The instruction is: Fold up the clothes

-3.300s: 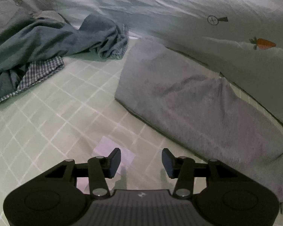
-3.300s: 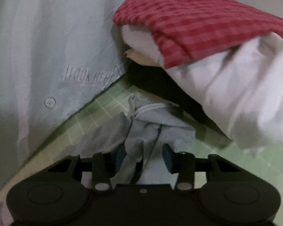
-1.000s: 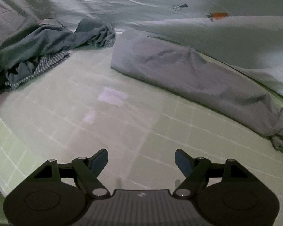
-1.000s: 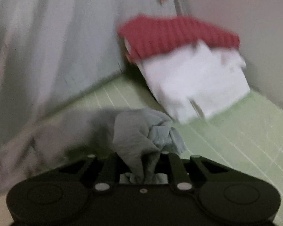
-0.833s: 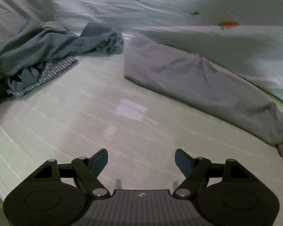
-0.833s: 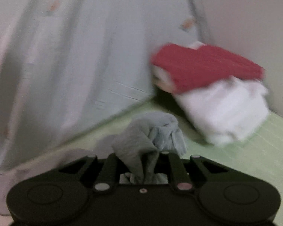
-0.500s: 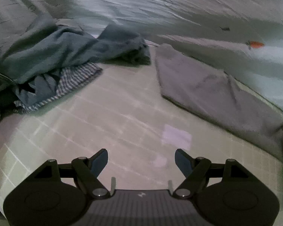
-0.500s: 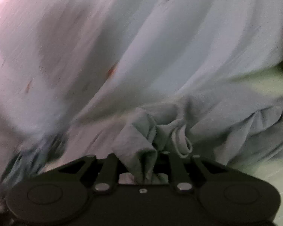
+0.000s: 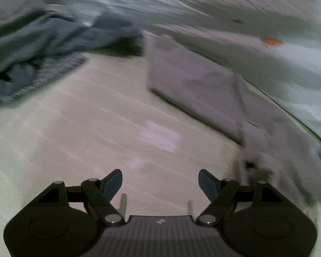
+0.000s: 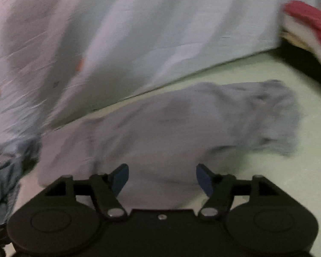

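Ahead of the right tongs (image 10: pixel 162 178), the grey garment (image 10: pixel 171 128) lies long and loosely doubled on the green checked mat (image 10: pixel 289 192), its bunched end off to the tongs' right and its near part running under the spread blue pads; the jaws are opening, and although cloth shows between them, the pads (image 10: pixel 119 177) do not press it. Ahead and to the right of the left tongs (image 9: pixel 160 185), the same garment (image 9: pixel 194 90) runs along the foot of the pale bedsheet (image 9: pixel 224 10); these jaws stand wide apart with only bare mat (image 9: pixel 85 117) between them. Beyond the left tongs, to their left, a heap of dark blue clothes (image 9: pixel 42 49) waits unfolded. Both views are smeared by motion, so edges and layers are uncertain. Risks, as judged: the released fold may spring back or slide, since the far end is crumpled, not flat; a pad drawn away carelessly could snag a loose layer and drag the fold open; a regrip through blur may catch one layer only, or the bedsheet just behind the garment, skewing the next fold.
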